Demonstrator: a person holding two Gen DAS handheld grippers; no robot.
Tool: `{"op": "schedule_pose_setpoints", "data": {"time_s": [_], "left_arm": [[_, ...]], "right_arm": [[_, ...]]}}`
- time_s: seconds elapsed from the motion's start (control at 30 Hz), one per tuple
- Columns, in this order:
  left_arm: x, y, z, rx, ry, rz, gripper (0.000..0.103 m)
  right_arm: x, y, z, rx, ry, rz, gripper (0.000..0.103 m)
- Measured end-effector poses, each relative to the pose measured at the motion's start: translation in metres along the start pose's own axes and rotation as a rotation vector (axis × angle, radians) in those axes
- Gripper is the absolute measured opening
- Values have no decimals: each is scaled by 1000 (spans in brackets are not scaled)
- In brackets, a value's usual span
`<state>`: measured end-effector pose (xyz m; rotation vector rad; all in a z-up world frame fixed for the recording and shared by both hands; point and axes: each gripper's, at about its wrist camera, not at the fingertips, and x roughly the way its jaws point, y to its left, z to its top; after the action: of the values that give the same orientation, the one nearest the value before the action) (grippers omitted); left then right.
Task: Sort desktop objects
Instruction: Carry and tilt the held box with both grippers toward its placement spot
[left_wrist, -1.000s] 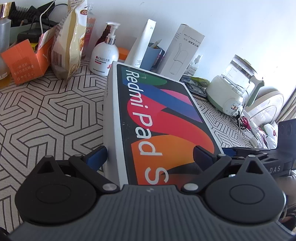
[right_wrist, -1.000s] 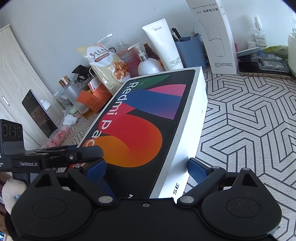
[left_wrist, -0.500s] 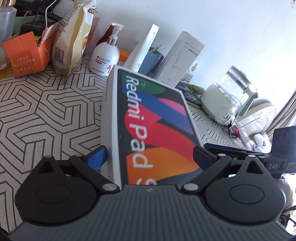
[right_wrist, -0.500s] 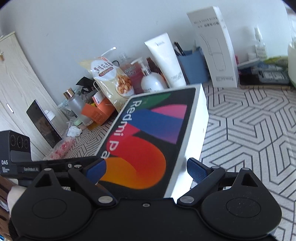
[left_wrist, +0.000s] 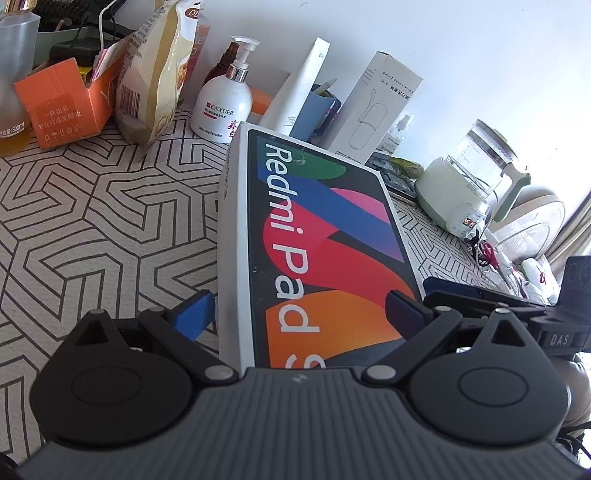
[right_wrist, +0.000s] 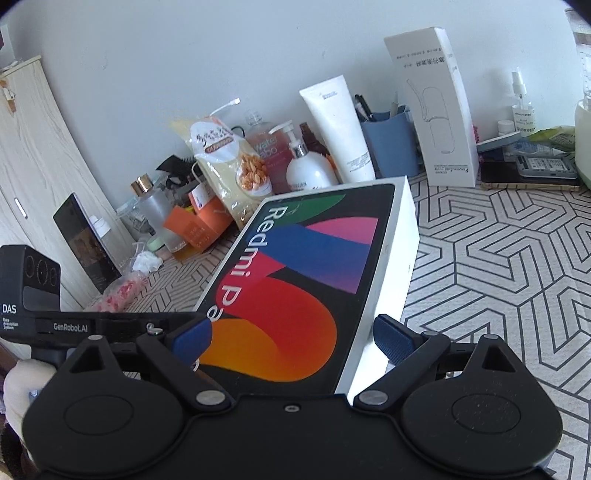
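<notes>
One large item is in play: the Redmi Pad box (left_wrist: 325, 251), lying between both tools at once.

Left wrist view. The left gripper (left_wrist: 299, 310) has its jaws spread wide, one blue pad off the box's white left side with a visible gap, the other above the printed lid near its right edge. No pad presses that I can see; whether the box is borne or merely straddled cannot be told from here. The box's far end points toward the back row: white pump bottle (left_wrist: 221, 110), orange carton (left_wrist: 62, 107), snack bag (left_wrist: 155, 70), tall white carton (left_wrist: 373, 110), kettle (left_wrist: 469, 188). The patterned tabletop (left_wrist: 92, 221) to the left is bare.

Right wrist view. The right gripper (right_wrist: 291, 338) also stands near its widest. Its left pad sits over the lid's near corner, its right pad just beside the box's white long side; contact is uncertain. The box appears tilted, near end raised off the mat, though its underside is hidden. The other tool's body shows at the left edge, close to the box. The white tube (right_wrist: 340, 129) and the blue pen holder (right_wrist: 391, 144) stand behind.

Progress, as a judgement: early to middle. The box is engaged but not placed; the back row remains crowded and mixed, so most sorting is left.
</notes>
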<state>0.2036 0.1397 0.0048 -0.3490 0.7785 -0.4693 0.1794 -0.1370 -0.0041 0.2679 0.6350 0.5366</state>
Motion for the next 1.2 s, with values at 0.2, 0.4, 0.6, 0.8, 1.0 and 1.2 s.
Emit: {"op": "schedule_pose_setpoints", "data": {"time_s": [0.2,0.4,0.6,0.8,1.0,1.2], "left_arm": [[-3,9,2,-28,-20,35,99],[-1,14,2,-44,-19,53,99],[0,15,0,-37,19,0,99],[13,7,-6,-5,89,-46,99],[8,0,-9,23,81,-38,99],[-1,1,-8,10,42,-68,99]], "right_arm": [[7,-14,-10,41,36,-5,98],[7,-10,-11,-28,19,-112,97],[6,-24,-10,59,57,21,97],[14,-16,-21,36,108,52,97],[7,-8,-24,-24,93,35,94],[-3,-18,-18,27,50,89,92]]}}
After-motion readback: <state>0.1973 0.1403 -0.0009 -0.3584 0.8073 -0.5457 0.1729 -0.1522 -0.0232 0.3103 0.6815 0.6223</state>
